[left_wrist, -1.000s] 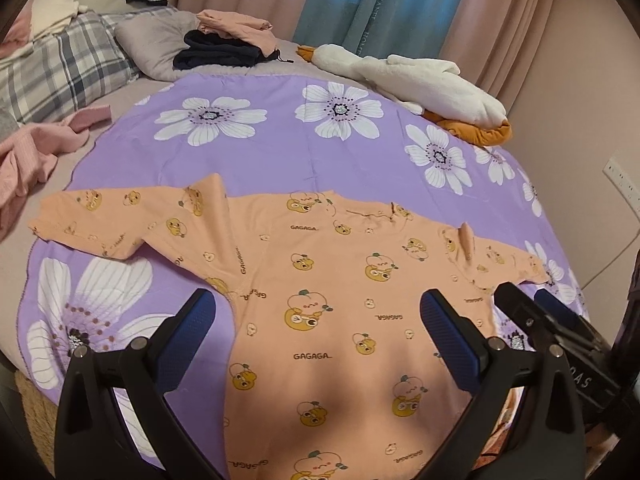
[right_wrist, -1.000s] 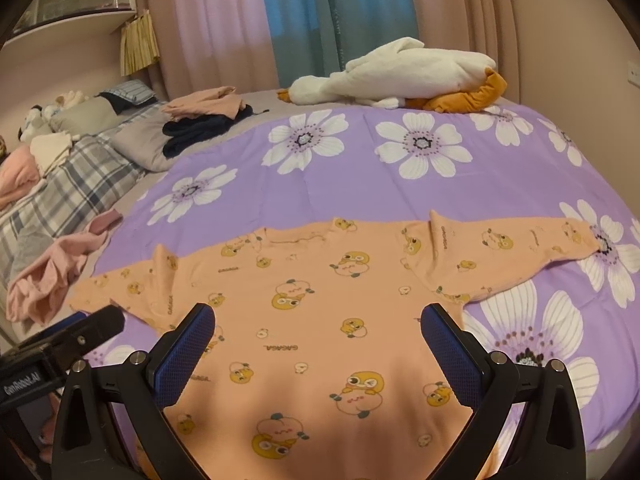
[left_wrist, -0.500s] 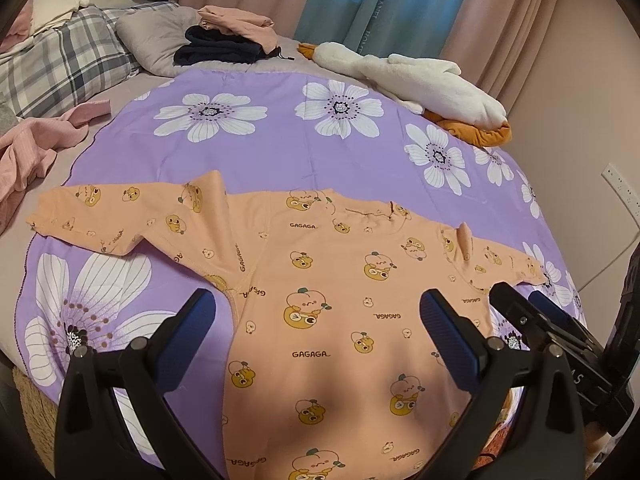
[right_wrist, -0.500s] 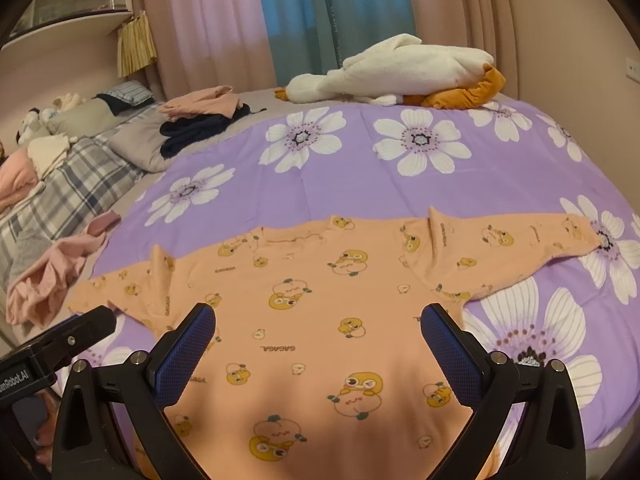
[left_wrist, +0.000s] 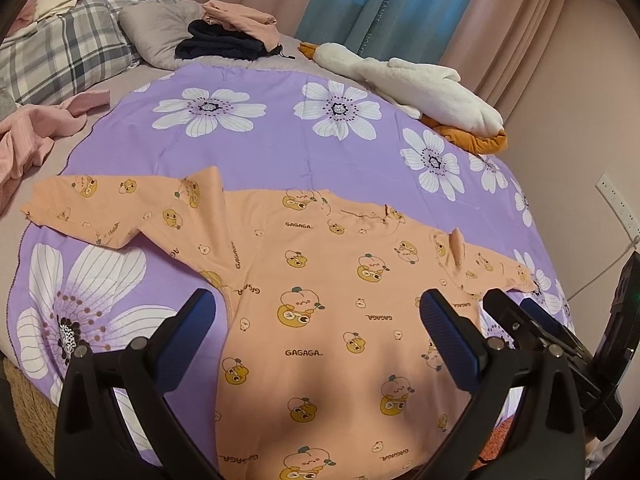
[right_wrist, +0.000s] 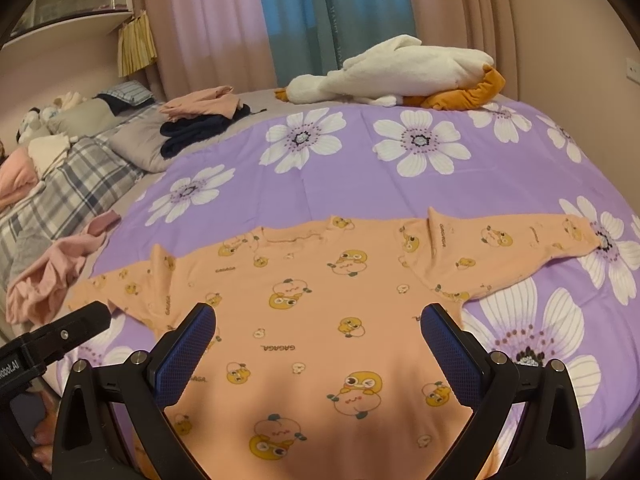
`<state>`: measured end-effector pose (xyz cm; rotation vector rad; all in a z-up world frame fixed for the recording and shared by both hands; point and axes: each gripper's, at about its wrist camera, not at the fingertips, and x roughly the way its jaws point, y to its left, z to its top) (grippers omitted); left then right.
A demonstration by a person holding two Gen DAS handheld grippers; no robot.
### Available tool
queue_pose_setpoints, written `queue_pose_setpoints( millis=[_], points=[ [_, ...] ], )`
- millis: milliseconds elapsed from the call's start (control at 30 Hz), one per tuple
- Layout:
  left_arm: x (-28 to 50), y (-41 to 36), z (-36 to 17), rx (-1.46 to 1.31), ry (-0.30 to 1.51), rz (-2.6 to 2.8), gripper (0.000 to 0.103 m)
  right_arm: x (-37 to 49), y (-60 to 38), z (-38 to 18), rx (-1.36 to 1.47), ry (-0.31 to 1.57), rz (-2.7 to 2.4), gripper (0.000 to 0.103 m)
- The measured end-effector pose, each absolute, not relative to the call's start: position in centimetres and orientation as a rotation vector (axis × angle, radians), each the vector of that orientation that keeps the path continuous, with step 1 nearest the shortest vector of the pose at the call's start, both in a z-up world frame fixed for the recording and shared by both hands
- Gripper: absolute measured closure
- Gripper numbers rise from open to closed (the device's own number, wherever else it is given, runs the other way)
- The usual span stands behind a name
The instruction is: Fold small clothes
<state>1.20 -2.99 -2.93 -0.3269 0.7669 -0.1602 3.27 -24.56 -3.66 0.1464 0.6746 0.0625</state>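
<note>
The orange shirt lies flat on the purple sheet, sleeves outstretched for folding, while the left gripper and right gripper hover spread and empty

Shirt: peach-orange, printed with yellow cartoon figures and dark "GAGAGA" text. Bedsheet under it: purple, large white flowers with dark dotted centres. Plush goose at 12 o'clock: white body, orange beak and feet. Curtains: pink panels with a blue-teal one between. Plaid blanket at 10 o'clock: grey and white. Garment pile: navy under pink. Tool pads: blue, on black frames.
</note>
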Motion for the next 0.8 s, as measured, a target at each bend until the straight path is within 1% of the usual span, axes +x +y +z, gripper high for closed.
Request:
queue_pose_setpoints(
  millis=[800],
  points=[
    [1.1, -3.03, -2.8, -0.323, 0.761, -0.167, 0.001, 3.17, -24.51, -3.64, 0.147, 0.673, 0.063, 0.001]
  ],
)
